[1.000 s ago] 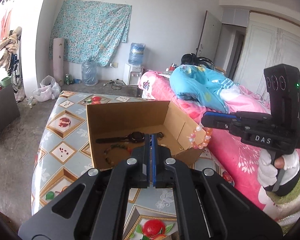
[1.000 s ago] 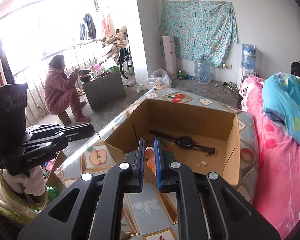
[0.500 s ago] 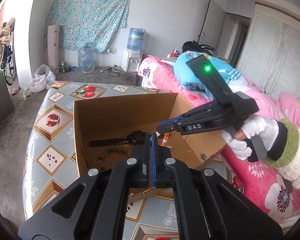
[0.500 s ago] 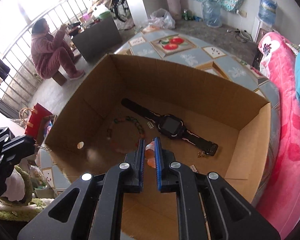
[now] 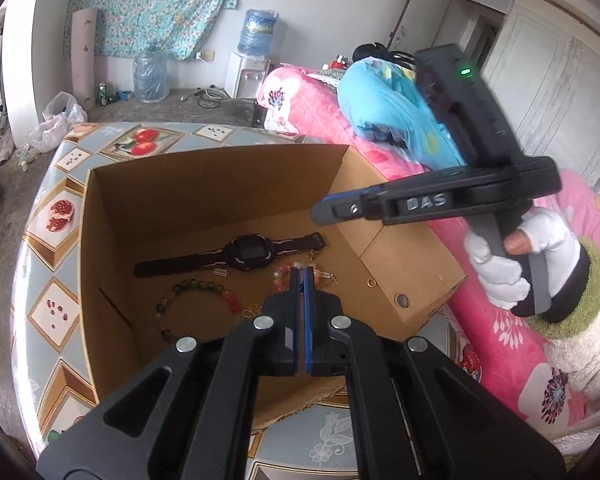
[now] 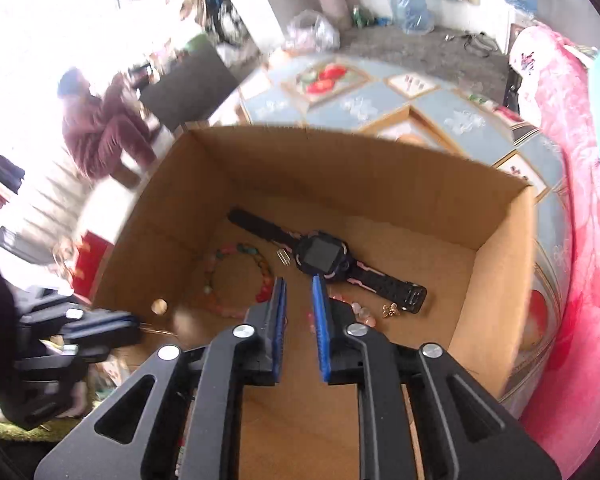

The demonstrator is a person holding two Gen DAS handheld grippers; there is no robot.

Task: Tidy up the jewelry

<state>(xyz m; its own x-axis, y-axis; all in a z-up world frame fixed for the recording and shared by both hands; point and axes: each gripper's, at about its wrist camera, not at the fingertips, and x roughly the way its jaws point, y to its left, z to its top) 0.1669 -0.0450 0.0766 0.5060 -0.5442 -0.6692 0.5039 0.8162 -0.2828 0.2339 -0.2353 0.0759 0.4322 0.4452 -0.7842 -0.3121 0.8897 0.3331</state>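
An open cardboard box (image 5: pixel 220 156) (image 6: pixel 340 140) holds a black watch (image 5: pixel 244 252) (image 6: pixel 320 254), a green and red bead bracelet (image 5: pixel 196 300) (image 6: pixel 236 276) and a small gold charm (image 6: pixel 392 310). A pink and white bead bracelet (image 6: pixel 358 312) (image 5: pixel 278 276) lies on the box floor, under and just right of my right gripper (image 6: pixel 298 284) (image 5: pixel 320 214). That gripper hangs over the box with its jaws opening and nothing pressed between the pads. My left gripper (image 5: pixel 302 276) (image 6: pixel 132 328) is shut and empty at the box's near wall.
The box stands on a table with a fruit-patterned cloth (image 5: pixel 56 216). A bed with pink bedding (image 5: pixel 500 340) runs along the right. A person in a dark red outfit (image 6: pixel 100 132) sits beyond the table. A gold ring (image 5: pixel 370 282) lies on a box flap.
Both grippers have come closer and lower over the box. The right gripper held the pink bead bracelet; its jaws have parted and the bracelet now lies on the box floor.
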